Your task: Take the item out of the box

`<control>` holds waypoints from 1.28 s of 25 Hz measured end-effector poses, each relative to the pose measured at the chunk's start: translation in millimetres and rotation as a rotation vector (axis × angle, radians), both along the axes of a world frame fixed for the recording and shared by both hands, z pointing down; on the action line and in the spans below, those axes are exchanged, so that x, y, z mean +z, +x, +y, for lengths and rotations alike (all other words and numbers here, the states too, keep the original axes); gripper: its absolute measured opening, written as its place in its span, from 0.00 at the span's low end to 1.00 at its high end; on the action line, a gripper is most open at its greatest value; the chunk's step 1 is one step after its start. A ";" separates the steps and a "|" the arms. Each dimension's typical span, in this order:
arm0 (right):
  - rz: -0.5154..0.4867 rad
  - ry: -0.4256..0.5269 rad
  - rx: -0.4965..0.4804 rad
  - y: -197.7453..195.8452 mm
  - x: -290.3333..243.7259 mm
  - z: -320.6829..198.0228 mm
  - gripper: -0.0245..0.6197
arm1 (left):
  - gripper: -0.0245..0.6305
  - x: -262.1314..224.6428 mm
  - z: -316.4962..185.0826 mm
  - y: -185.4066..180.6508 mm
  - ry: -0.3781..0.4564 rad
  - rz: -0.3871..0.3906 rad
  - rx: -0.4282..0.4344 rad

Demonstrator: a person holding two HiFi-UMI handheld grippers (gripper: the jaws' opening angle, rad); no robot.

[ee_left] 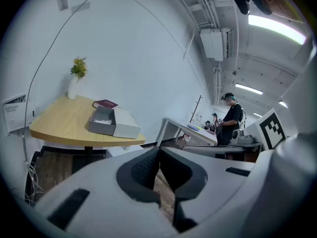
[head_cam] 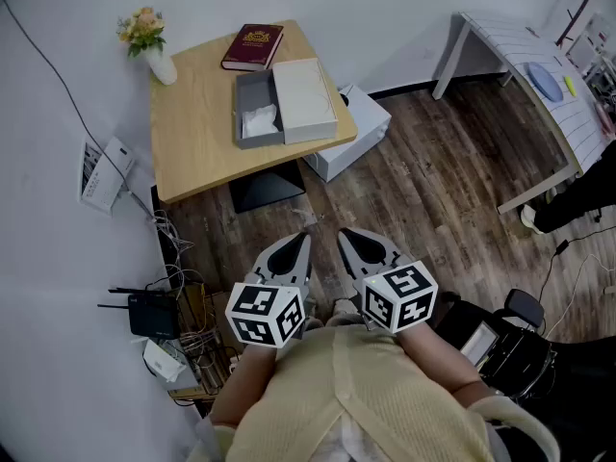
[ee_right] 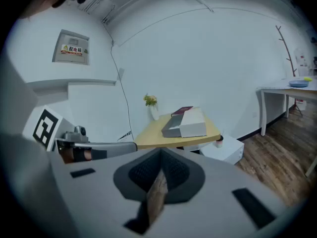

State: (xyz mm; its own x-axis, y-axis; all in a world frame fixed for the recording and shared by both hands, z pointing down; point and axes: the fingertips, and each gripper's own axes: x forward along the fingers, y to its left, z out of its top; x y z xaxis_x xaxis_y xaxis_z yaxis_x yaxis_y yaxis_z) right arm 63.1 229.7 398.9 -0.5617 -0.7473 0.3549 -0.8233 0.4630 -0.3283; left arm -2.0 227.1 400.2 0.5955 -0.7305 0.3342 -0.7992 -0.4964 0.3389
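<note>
Hovering low in the head view's frame, the left tool [head_cam: 304,238] and the right tool [head_cam: 343,232] sit side by side over the wooden floor [head_cam: 433,191]. Each has its jaws pressed together with nothing gripped, and each tool's own view shows only a sliver of floor planks behind the meeting pads. Both point toward the top of the frame, at a wooden surface [head_cam: 192,133] well apart from them. Toward the upper centre of the frame, an open grey box [head_cam: 252,97] rests on that surface, with a white crumpled item [head_cam: 260,120] lying inside its lower part. A pale lid [head_cam: 306,99] lies against the box's right side. A dark red book [head_cam: 253,46] lies just above the box, and a white vase of flowers [head_cam: 154,56] stands at the surface's upper left corner. At the upper right of the frame stands a white table [head_cam: 520,61]
</note>
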 end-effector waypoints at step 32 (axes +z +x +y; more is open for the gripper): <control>-0.079 -0.070 -0.075 27.7 20.0 -15.7 0.09 | 0.07 19.2 -14.2 31.5 -0.037 -0.013 -0.058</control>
